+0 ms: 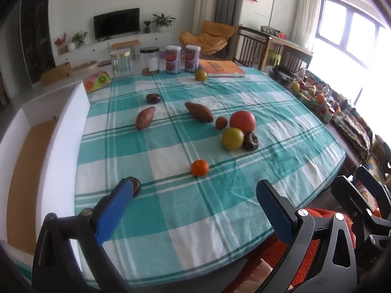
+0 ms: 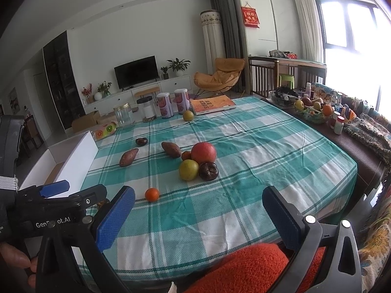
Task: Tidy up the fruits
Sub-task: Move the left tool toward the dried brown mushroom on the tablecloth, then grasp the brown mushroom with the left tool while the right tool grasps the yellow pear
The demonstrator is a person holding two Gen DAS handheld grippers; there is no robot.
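Fruits lie on a green checked tablecloth. A small orange sits nearest, also in the right wrist view. Behind it are a red apple, a yellow-green fruit, a dark wrinkled fruit and a small brown fruit. Two sweet potatoes lie mid-table. A dark fruit sits by the left finger. My left gripper is open and empty above the near table. My right gripper is open and empty beside it.
A white open box stands along the table's left edge. Jars, two cans and an orange book line the far edge, with a green fruit nearby. A cluttered side table stands at the right.
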